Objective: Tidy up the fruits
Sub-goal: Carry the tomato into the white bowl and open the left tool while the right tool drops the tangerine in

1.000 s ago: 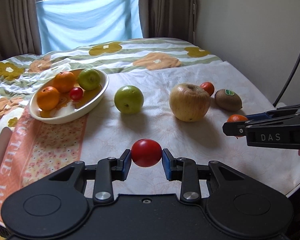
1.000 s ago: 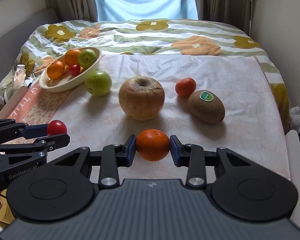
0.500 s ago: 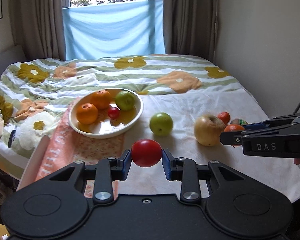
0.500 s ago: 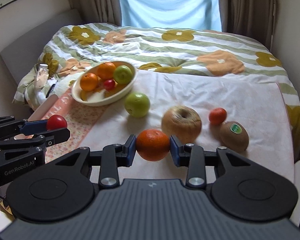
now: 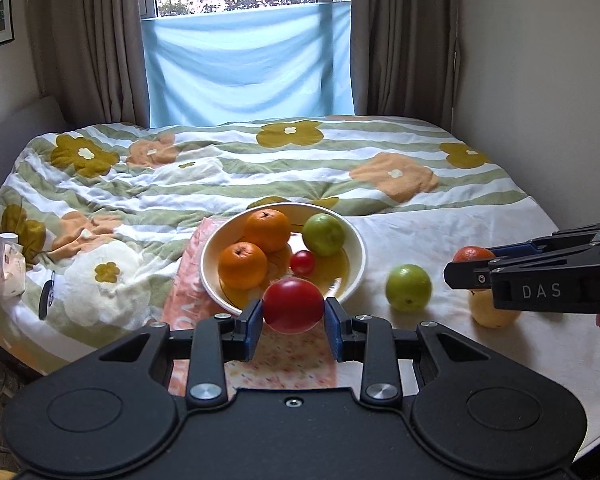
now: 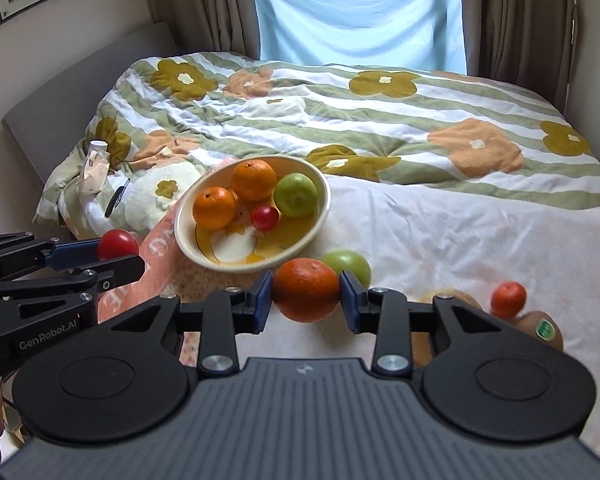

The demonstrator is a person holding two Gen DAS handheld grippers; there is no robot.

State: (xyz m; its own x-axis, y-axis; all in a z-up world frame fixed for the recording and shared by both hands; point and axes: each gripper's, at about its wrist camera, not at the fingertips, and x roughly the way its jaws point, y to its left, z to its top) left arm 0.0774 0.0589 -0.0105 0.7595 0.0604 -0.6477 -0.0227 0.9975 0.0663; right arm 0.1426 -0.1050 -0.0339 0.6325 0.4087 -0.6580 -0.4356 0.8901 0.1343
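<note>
Both your grippers have risen toward the bowl [image 5: 360, 248]. Left gripper [image 5: 293, 322] fingers clamp the tomato [image 5: 293, 305] near its rim; right gripper [image 6: 306, 307] fingers clamp the orange [image 6: 306, 295].

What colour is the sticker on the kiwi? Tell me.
Green with a white rim, on the kiwi at the lower right of the right wrist view.
</note>
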